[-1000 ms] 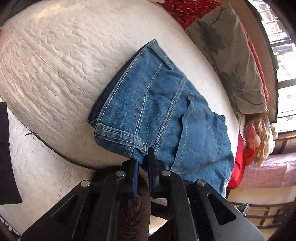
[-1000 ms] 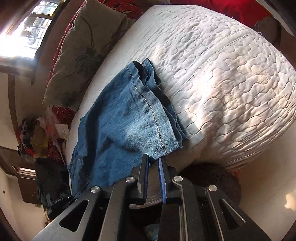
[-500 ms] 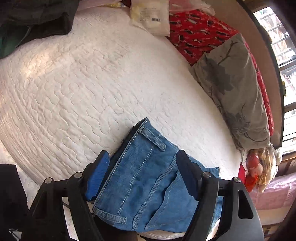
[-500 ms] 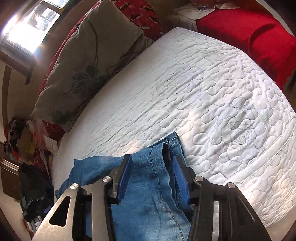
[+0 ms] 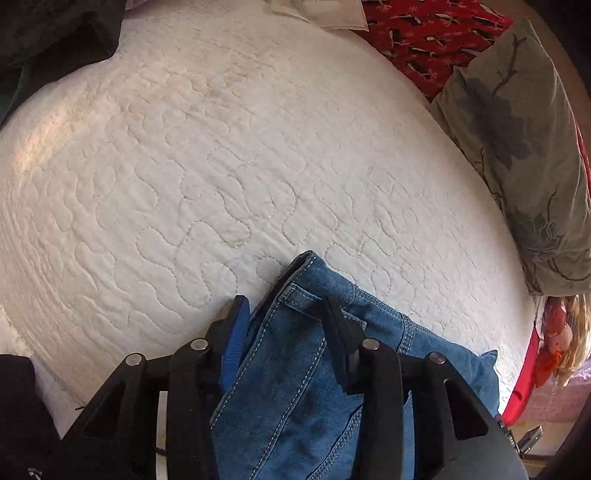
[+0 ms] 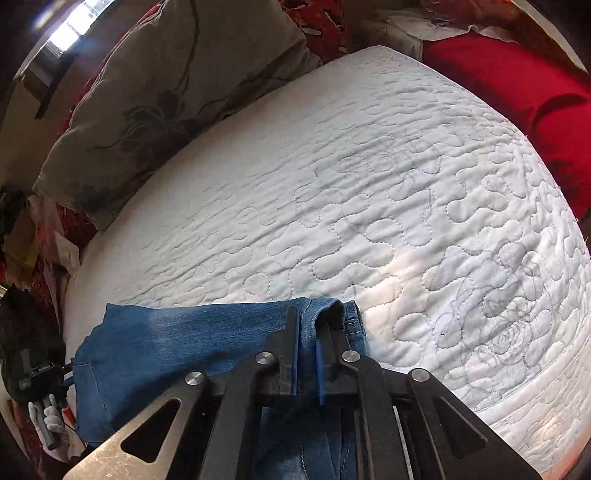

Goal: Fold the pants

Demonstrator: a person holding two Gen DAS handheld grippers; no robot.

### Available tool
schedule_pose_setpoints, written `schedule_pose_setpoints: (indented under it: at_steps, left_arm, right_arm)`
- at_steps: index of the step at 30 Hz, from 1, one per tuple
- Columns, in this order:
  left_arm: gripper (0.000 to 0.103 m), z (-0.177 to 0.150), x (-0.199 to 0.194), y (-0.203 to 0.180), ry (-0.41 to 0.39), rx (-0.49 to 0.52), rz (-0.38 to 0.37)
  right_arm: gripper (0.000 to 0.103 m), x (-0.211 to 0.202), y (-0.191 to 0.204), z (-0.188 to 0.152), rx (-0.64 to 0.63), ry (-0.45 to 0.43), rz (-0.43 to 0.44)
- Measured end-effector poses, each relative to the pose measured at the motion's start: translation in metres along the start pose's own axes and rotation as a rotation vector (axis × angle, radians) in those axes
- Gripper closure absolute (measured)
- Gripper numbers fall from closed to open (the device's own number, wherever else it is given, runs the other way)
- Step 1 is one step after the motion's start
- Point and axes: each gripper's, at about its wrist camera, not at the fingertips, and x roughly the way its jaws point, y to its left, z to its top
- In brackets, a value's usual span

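Folded blue jeans lie at the near edge of a white quilted mattress. In the left wrist view my left gripper straddles the waistband corner with the belt loop; its jaws stand apart with denim between them, not clamped. In the right wrist view my right gripper is shut on a bunched hem fold of the jeans, the denim pinched between the blue pads.
A grey floral pillow and red patterned bedding lie at the mattress's far side. A red cushion sits at the right. Dark clothes lie at the far left corner. The other gripper's body shows at left.
Both grippers opened, dropped onto the jeans and moved forward. The right one has closed on the hem fold. The left one's jaws have narrowed around the waistband.
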Motion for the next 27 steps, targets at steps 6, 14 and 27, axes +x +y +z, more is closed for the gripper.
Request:
schedule_pose_setpoints:
  at_steps: [6,14,27]
  left_arm:
    - [0.064,-0.046,-0.043,0.028,0.012,0.020,-0.165]
    - [0.057,-0.152,-0.036,0.004,0.162,0.122,-0.302]
    - [0.057,-0.148,0.003,-0.014,0.262,-0.013,-0.213]
  right_arm:
    - [0.054,-0.061,-0.047,-0.045,0.127,-0.043,0.096]
    - [0.055,-0.065,-0.098,-0.118,0.247,-0.049,0.223]
    - [0.087,-0.063,-0.096,-0.146,0.336,-0.037,0.440]
